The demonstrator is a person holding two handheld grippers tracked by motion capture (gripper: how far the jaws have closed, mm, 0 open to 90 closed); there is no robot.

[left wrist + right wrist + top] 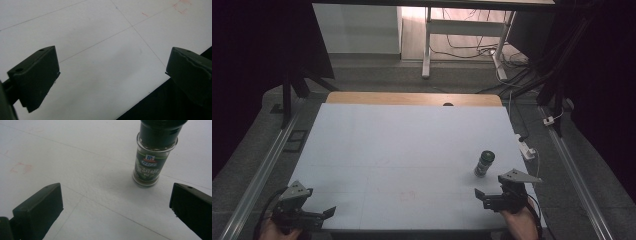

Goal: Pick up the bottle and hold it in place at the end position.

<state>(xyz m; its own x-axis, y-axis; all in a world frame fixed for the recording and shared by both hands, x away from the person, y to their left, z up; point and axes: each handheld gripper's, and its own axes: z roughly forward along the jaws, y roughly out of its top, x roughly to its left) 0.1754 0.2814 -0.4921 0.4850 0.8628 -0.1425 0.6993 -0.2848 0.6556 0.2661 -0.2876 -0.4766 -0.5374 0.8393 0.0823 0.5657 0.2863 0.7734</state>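
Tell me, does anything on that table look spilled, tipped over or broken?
Nothing stands out. The spice jar stands upright with its dark cap on, nothing spilled around it. The white table bears only faint reddish marks and thin lines.

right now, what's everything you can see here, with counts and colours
spice jar: one, clear glass with dark cap and green label, upright on the table's right side, just ahead of the right tongs
table: one, white top with a wooden far edge
power strip: one, white, at the table's right edge
desk frame: one, white, on the floor beyond the table, cables beneath
left tongs: one, black, open, near left corner
right tongs: one, black, open, near right corner, facing the jar
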